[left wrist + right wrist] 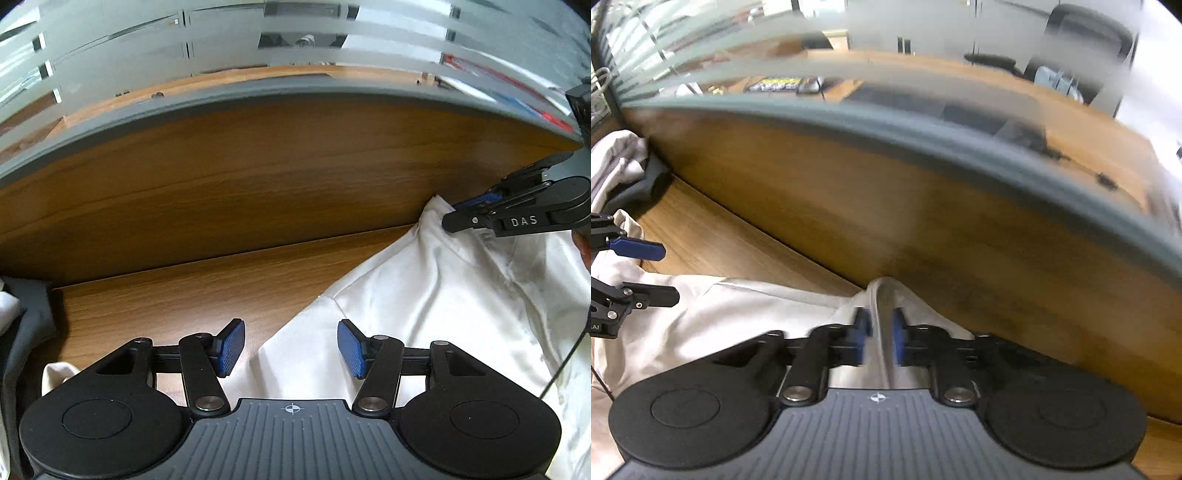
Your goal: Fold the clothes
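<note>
A white satin shirt (436, 295) lies spread on the wooden desk (192, 288), its collar end raised near the wooden back panel. My left gripper (290, 345) is open just above the shirt's left edge, blue pads (232, 345) wide apart with nothing between them. My right gripper (880, 338) is shut on a pinched fold of the white shirt (746, 306), lifting it into a peak. From the left wrist view the right gripper (461, 210) holds the cloth at the far right. The open left gripper (661, 271) shows at the left edge of the right wrist view.
An upright wooden panel (240, 177) with a grey top rim and frosted glass above it closes off the desk's far side. A pile of dark and white clothes (624, 170) sits at the desk's left end. A person's arm shows at the right edge of the left wrist view.
</note>
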Demonstrator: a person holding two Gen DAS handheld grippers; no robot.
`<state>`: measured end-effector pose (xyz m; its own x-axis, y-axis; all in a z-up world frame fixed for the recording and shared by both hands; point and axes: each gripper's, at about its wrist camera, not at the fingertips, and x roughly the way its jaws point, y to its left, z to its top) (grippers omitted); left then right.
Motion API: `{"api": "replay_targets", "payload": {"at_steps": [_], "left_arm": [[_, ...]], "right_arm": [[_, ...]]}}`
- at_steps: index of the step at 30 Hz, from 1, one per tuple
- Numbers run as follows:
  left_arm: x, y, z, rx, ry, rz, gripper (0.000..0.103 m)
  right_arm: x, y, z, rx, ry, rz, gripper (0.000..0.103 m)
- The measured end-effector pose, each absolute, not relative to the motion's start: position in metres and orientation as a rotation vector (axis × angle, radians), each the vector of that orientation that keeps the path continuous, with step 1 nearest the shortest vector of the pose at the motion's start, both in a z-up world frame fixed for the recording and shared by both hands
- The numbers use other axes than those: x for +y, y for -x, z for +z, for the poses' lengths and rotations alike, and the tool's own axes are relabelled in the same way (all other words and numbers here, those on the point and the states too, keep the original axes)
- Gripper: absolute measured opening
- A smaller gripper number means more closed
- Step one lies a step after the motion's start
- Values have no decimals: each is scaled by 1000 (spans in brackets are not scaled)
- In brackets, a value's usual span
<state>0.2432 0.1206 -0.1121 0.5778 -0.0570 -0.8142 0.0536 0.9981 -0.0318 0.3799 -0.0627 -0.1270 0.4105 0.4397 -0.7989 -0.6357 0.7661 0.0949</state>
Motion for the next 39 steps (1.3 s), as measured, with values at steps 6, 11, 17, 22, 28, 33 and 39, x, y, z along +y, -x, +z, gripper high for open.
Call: {"api": "replay_targets", "payload": {"at_steps": [6, 11, 17, 22, 28, 33, 39], "left_arm": [[104, -228, -99, 952, 39, -89, 59], [90, -216, -88, 952, 69, -109, 60], [72, -200, -78, 956, 86, -131, 61], [66, -195, -73, 958, 85, -134, 63], [62, -207, -73, 965, 38, -169, 64], [50, -228, -80, 976, -20, -204, 64], [29, -249, -87, 979, -42, -247, 64]], "right_arm": [[-103, -350, -92, 919, 149, 606, 26], [-132, -312, -100, 1008, 93, 501, 35], [-132, -276, -126, 1090, 42, 430, 44], [-118, -265, -139, 1101, 103, 378, 35], [-143, -265, -124, 1070, 20, 315, 1], [-178, -264, -98, 1004, -24, 252, 1], [-211, -266, -88, 985, -57, 201, 7]]}}
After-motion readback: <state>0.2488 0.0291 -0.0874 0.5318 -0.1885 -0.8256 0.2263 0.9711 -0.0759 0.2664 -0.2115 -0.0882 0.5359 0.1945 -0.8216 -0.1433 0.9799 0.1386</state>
